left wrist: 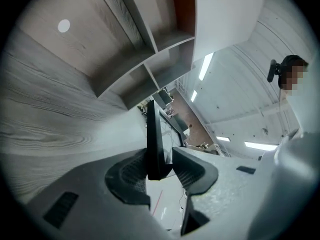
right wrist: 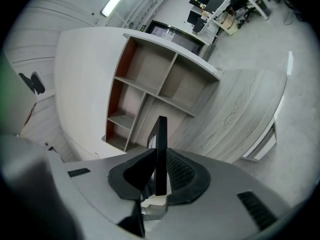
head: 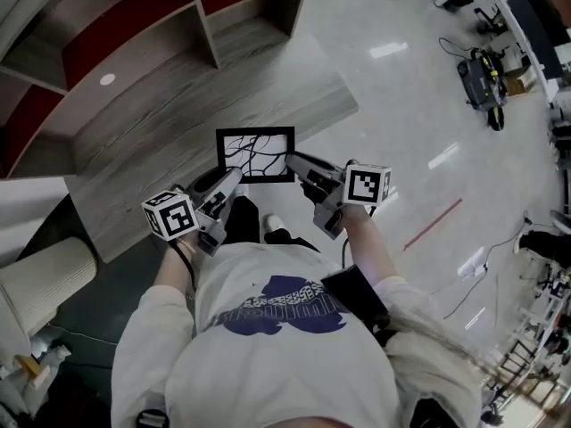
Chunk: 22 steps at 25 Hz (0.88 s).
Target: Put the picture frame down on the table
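Note:
A black picture frame (head: 256, 153) with a white sheet of dark branch lines hangs over the near edge of the grey wood-grain table (head: 161, 159). My left gripper (head: 234, 178) is shut on the frame's lower left corner; its edge (left wrist: 154, 139) stands between the jaws. At the frame's lower right edge my right gripper (head: 293, 161) is also shut, the thin black edge (right wrist: 160, 154) clamped between the pads. The frame is held up off the table, tilted toward me.
A shelf unit (head: 134, 25) with red-backed compartments rises at the table's far side. A white cylinder (head: 45, 279) lies to my left. Glossy floor (head: 419, 105) spreads to the right, with a desk and equipment (head: 486, 69) at the far right.

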### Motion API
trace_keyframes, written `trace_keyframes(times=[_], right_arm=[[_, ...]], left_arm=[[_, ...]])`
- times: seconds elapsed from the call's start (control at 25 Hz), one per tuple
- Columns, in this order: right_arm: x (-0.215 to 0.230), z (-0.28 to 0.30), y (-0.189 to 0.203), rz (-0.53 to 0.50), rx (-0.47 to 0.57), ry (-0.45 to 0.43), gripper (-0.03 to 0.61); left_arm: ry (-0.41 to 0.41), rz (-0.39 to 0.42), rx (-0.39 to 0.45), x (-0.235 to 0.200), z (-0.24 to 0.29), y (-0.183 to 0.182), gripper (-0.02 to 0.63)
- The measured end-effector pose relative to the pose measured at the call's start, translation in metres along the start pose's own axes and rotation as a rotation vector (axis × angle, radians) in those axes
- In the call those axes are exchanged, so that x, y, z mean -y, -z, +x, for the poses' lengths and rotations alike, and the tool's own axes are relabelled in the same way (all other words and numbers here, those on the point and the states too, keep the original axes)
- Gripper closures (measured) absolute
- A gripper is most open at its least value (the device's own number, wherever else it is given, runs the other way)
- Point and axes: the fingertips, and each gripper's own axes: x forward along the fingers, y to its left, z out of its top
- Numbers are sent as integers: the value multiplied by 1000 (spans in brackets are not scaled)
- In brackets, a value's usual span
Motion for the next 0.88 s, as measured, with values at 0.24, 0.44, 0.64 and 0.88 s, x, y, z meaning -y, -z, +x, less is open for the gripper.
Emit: trace_keyframes(times=[0.24,0.44,0.64,0.88], right_arm=[[3,-5,1,35,41,86,511],[25,0,9,63,50,168,511],[21,2,9,58,22,230,510],[43,14,9,40,-66,269,509]], left_arm=[[-33,-1,-101,-6,8,0,472],[-52,27,-224,-31,20,7,462],[-104,11,-306,-33,18,8,454],[-191,-19,-353,-58,26,21,442]])
